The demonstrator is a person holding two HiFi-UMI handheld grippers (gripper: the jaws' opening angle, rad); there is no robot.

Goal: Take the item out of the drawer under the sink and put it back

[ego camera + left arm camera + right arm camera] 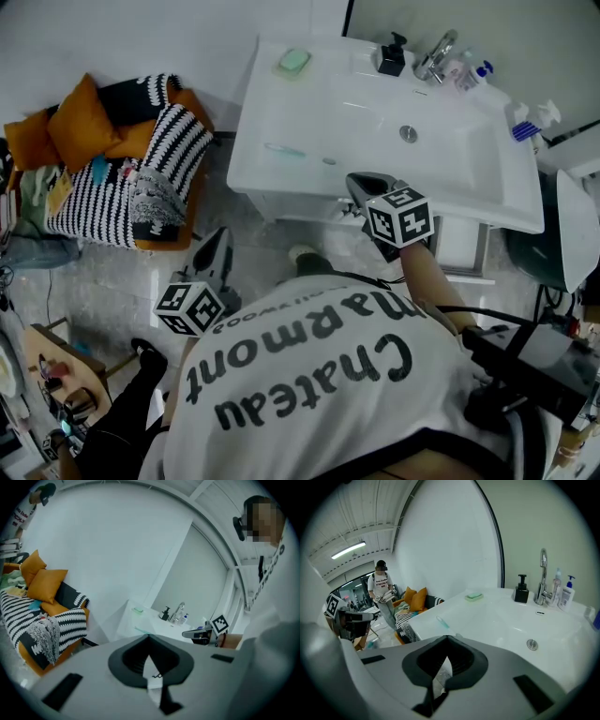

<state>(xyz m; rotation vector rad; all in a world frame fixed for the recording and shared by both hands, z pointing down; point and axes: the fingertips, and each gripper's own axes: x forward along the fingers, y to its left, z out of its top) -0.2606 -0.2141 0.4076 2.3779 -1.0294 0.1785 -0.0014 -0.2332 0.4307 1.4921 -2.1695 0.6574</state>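
My white T-shirt [319, 375] carries big black lettering, "Chateau Marmont", across the back. Below it on the near left I wear dark trousers [124, 424] and a black shoe [148, 354]. The left gripper [217, 242] and the right gripper [361, 183] are pale grey with dark jaw linings, each bearing a cube [400, 217] of black-and-white square markers. A thin black cable [450, 309] runs to a grey-and-black box [539, 349] on my near right.

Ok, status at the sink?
Left gripper shut, empty. Right gripper shut, empty, by the sink's front edge. Drawer item not in sight. Nothing seen blocking.
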